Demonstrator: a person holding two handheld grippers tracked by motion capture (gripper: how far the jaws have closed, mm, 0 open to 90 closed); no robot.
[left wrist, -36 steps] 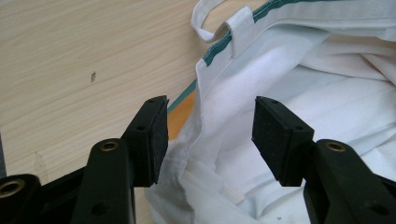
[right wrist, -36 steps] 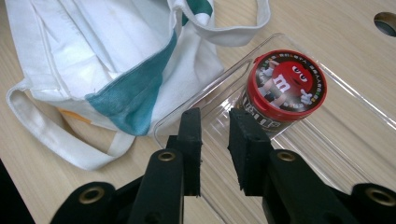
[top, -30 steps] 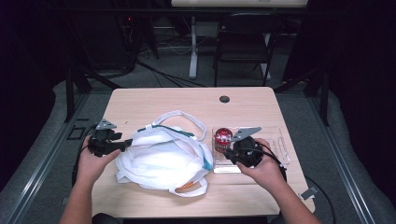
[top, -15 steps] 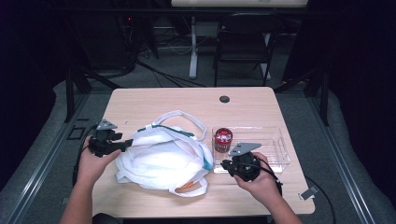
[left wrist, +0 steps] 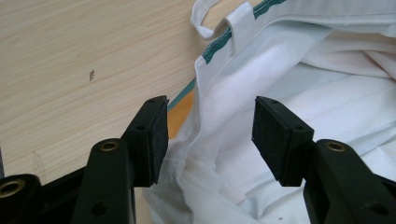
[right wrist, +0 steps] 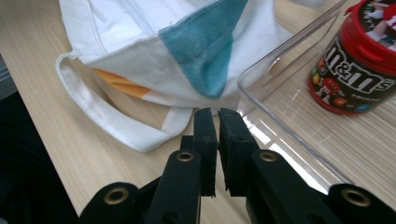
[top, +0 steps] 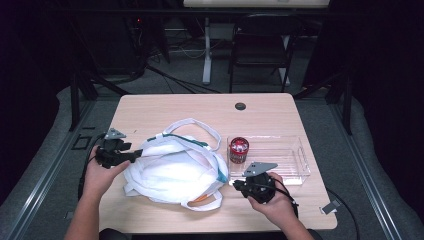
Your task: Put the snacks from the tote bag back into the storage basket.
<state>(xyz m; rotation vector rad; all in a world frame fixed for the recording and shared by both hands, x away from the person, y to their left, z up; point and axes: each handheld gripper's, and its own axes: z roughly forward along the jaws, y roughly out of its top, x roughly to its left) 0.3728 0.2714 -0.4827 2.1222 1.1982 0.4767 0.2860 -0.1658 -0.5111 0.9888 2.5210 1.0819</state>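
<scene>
A white cloth bag (top: 175, 170) with teal trim and an orange patch lies crumpled on the wooden table (top: 200, 107). My left gripper (top: 134, 156) is at the bag's left edge; in the left gripper view it (left wrist: 208, 135) stands open, and the bag's hem (left wrist: 201, 93) runs between the jaws without being pressed. My right gripper (top: 236, 186) is low at the bag's right side, by the near left corner of a clear plastic tray (top: 295, 150). Its jaws have just been closing, and in the right gripper view it (right wrist: 218, 114) is shut on nothing, pointing at the bag's teal corner (right wrist: 205, 46).
A red candy jar (top: 239, 150) stands in the tray's left end, also seen close in the right gripper view (right wrist: 357, 65). A bag strap (right wrist: 107, 116) lies flat on the table. A small dark hole (top: 240, 106) marks the table's far side. A chair (top: 260, 45) stands beyond.
My right gripper has come down and back toward the person, from above the tray's left part to the table by its near corner. The left gripper and the bag have stayed put.
</scene>
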